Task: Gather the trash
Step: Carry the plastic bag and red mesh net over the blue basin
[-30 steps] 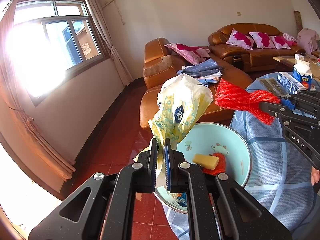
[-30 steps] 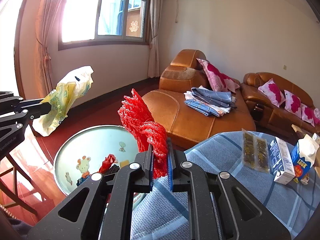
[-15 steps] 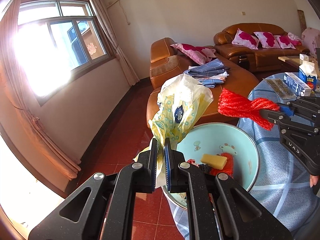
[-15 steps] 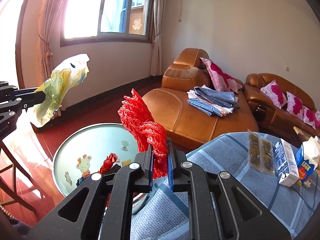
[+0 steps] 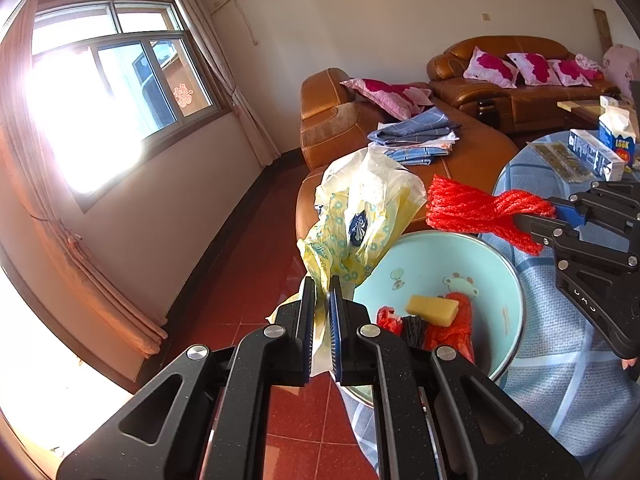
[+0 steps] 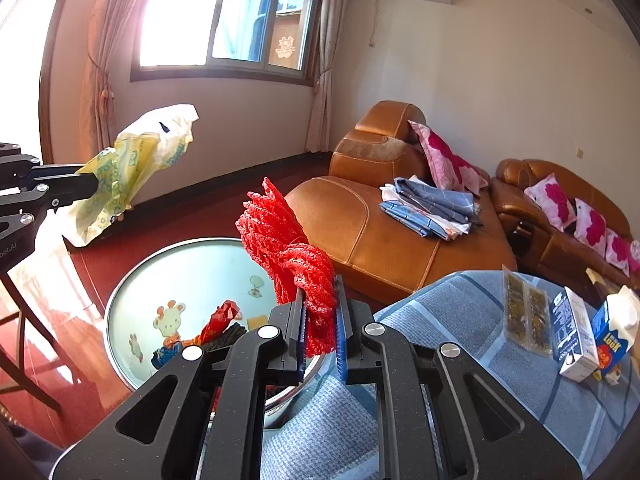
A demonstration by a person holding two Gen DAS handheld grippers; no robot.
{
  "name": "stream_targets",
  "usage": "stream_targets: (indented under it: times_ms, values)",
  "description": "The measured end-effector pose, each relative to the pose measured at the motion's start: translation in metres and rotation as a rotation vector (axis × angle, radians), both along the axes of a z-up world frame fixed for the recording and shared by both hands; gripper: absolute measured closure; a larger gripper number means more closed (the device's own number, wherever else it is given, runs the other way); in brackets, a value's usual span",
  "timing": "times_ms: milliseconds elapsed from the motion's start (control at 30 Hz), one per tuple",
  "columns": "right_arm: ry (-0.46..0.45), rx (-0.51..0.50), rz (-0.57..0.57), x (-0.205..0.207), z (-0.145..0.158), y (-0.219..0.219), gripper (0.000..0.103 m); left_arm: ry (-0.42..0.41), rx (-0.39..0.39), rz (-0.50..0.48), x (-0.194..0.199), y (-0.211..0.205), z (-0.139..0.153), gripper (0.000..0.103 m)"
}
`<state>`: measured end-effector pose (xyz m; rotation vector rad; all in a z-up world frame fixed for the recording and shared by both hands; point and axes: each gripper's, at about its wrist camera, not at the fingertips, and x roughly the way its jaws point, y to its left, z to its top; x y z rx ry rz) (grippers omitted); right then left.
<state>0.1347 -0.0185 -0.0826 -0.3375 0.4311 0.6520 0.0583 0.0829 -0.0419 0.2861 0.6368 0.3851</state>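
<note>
While the left gripper (image 5: pixel 322 300) is clamped on a yellow plastic bag (image 5: pixel 360 220) at frame centre and the right gripper (image 6: pixel 320 320) on red mesh netting (image 6: pixel 288 252), both hover over the basin (image 5: pixel 508 280), seemingly awaiting release.

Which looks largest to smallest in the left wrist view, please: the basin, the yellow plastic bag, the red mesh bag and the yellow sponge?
1. Basin
2. Yellow plastic bag, nearer the camera, so unsure
3. Red mesh bag
4. Yellow sponge
</note>
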Motion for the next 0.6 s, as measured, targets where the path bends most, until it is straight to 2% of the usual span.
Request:
stream_targets:
  times_ms: [600]
  values:
    - [0.001, -0.004, 0.005, 0.0016, 0.0027, 0.0006, 0.091, 0.003, 0.023, 0.001, -0.0079, 0.0022, -0.0015, 0.096]
